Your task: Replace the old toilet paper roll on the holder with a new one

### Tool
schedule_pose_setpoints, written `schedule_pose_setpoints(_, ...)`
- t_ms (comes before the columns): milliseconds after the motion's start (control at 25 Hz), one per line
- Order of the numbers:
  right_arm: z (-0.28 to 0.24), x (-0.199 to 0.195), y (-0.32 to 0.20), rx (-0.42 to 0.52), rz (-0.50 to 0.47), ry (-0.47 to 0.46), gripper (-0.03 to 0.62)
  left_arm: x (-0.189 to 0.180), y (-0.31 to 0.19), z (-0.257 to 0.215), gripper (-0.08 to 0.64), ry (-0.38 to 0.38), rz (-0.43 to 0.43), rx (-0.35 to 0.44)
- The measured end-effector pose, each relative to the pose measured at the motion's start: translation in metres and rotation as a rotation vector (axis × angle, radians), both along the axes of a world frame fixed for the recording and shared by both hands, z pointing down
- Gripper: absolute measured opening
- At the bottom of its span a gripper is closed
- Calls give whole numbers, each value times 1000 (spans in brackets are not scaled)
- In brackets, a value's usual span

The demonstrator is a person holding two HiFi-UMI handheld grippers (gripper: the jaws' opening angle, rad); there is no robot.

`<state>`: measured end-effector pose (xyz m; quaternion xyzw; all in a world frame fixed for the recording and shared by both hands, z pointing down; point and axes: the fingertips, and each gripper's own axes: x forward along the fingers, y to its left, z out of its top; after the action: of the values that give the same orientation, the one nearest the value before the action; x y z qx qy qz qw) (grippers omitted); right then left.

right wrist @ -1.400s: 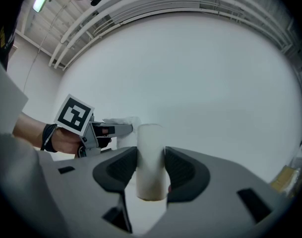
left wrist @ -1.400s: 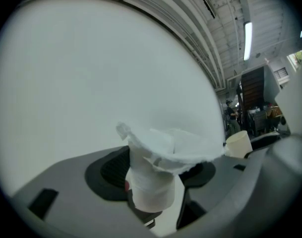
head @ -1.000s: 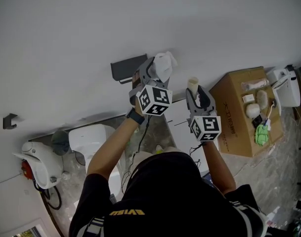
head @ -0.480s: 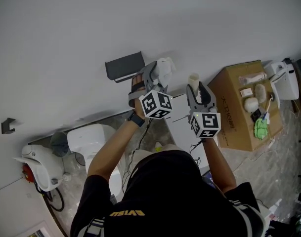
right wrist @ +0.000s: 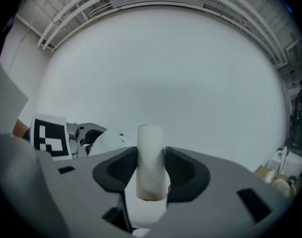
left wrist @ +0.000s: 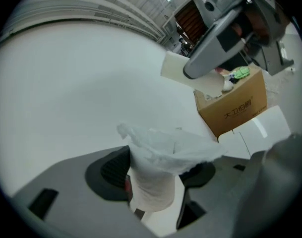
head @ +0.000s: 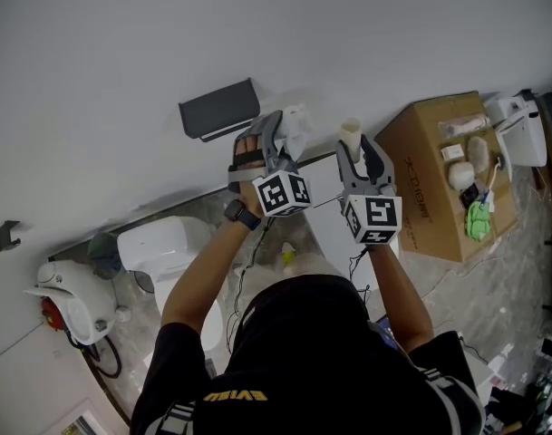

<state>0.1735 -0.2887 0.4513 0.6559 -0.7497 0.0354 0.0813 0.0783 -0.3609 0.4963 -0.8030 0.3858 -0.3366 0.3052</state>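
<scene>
Head view: a person stands close to a white wall (head: 121,53) with both arms raised. A dark grey holder (head: 219,109) is fixed to that wall, up and left of the hands in the picture. Below it on the marbled floor stands a white toilet (head: 162,250), and a small dark hook (head: 5,235) sits on the wall far to the left. To the right stands a cardboard box (head: 434,193) with pale bits and a green thing (head: 478,221) on top. A white panel (head: 328,217) shows below, between the two wrists. Only bare wall lies between the holder and the hands.

The left claw (head: 280,132) is near the holder's right end but apart from it. It pinches a toilet paper roll (head: 295,123). In the left gripper view its jaws stand fairly wide, and the pads of the left claw (left wrist: 153,177) press on both sides of the toilet paper roll (left wrist: 151,185). The roll stands upright, and a loose crumpled sheet flares out at its top. The cardboard box (left wrist: 235,105) shows behind it.

The right claw (head: 353,149), just beside the left, holds a bare pale core tube (head: 351,134) upright. In the right gripper view the narrower jaws of the right claw (right wrist: 151,171) clamp the core tube (right wrist: 151,150) on both sides. The left claw's marker cube (right wrist: 49,135) shows at the left there.
</scene>
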Motion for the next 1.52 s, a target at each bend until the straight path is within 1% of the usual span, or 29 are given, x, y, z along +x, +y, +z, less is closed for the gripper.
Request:
schedule_pose_setpoints(80,4,3,-2,-15,7,0,176,1,-1,8,282,-43,8,39)
schedule_pose_setpoints(120,7,5,-3,-24,14,-2,176,1,-2,12,282,-56,12,46)
schedule_pose_setpoints(280,11,12,-8,-37,42,-14,176,1,-10,23,282,-72,18,54)
schedule_pose_setpoints(360,14,11,-9,-47,43,-11,176,-1,-12,23,282,-94,25,85)
schedule_pose_setpoints(440,20,10,-9,-77,42,2,176,-2,-12,25,282,-127,29,118)
schedule_pose_setpoints(520,24,12,-11,-101,45,6,177,-2,-12,31,282,-163,28,127)
schedule_pose_setpoints(640,21,17,-12,-98,54,3,176,-4,-16,37,282,-204,25,135)
schedule_pose_setpoints(840,21,20,-14,-97,55,8,176,-7,-17,38,281,-164,27,122)
schedule_pose_setpoints(960,20,23,-14,-99,60,7,176,-13,-22,39,281,-179,6,125)
schedule_pose_setpoints(1120,22,24,-13,-105,54,9,176,-18,-19,42,279,-202,4,140)
schedule_pose_setpoints(1520,26,20,-15,-118,33,13,176,-22,-23,47,279,-218,-3,163)
